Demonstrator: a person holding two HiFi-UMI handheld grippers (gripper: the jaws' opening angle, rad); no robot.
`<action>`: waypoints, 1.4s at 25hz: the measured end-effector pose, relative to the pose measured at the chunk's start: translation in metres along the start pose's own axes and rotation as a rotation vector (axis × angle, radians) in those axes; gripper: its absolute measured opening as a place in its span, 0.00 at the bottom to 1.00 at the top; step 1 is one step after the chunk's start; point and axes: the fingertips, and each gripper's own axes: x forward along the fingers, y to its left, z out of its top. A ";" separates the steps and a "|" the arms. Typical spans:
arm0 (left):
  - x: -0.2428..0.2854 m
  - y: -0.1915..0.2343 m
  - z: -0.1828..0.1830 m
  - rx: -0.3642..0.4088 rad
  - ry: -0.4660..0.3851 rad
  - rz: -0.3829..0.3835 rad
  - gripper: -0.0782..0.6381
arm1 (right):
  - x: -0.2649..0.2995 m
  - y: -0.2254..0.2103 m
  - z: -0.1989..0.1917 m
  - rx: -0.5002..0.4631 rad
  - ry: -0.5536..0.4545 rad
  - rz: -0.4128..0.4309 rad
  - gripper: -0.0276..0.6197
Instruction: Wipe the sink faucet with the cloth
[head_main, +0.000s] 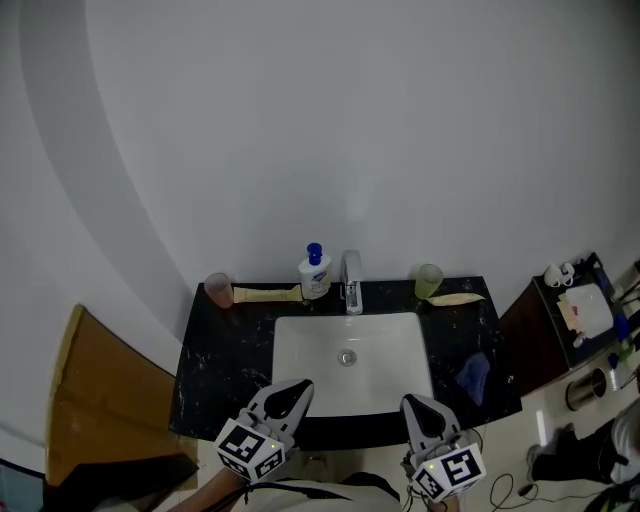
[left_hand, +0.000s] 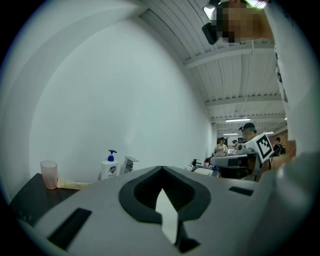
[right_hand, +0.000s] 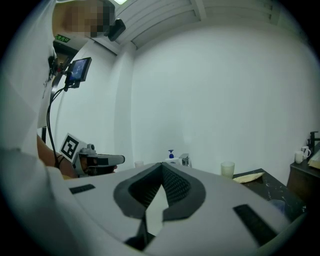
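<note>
Looks down on a black marbled tabletop with a white rectangular sink set in its middle. Finds the upright chrome sink faucet at the middle of the sink's back rim, its column vertical and its spout reaching out over the sink, with a white soap bottle with a blue pump just left of it along that rim. Finds the crumpled blue cloth lying on the tabletop just right of the sink, toward the sink's front right corner, not yet picked up. Holds the left hand-held gripper at the sink's front left corner and the right hand-held gripper at its front right corner, both pointing level toward the wall behind the sink. Shows both closed tip to tip, with nothing between the jaws. Places the cloth to the right of the right hand-held gripper and a little ahead of it, near it, and well apart from the left one across the sink's width. Judging by that, calls for the right one to open, swing out past the sink's right rim and take the cloth, then carry it to the faucet at the back rim; no wiping begun.
</note>
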 end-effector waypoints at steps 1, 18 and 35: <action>0.004 0.005 0.001 -0.003 0.001 -0.001 0.11 | 0.005 -0.001 0.000 0.002 0.004 0.000 0.05; 0.079 0.002 -0.008 0.006 0.056 -0.002 0.11 | 0.032 -0.070 -0.007 0.017 0.024 0.006 0.05; 0.241 -0.186 -0.093 0.039 0.245 -0.564 0.11 | -0.093 -0.213 -0.084 0.079 0.128 -0.477 0.05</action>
